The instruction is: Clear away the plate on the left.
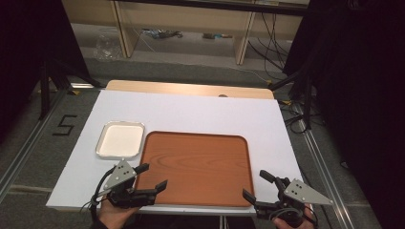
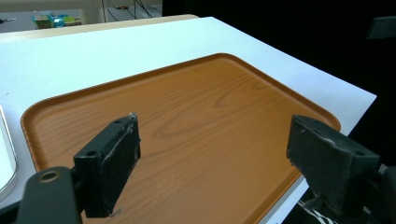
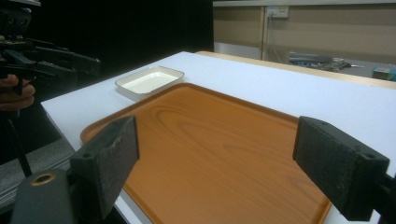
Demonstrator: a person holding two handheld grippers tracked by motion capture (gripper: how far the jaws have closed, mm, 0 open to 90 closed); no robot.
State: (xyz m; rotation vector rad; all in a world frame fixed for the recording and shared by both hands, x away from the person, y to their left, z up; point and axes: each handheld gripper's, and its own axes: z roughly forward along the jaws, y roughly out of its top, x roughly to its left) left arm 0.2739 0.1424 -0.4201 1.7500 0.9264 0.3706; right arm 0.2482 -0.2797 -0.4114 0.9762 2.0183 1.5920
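My left gripper (image 1: 152, 177) and right gripper (image 1: 254, 185), both wide open and empty, flank the rectangular wood-grain brown tray (image 1: 197, 167); careless closing could shove it into the small white enamel dish (image 1: 120, 139) beside it.

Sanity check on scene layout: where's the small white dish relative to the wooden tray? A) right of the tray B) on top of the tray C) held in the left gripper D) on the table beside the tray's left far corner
D: the white dish rests on the table beside the wooden tray, at its left far corner.
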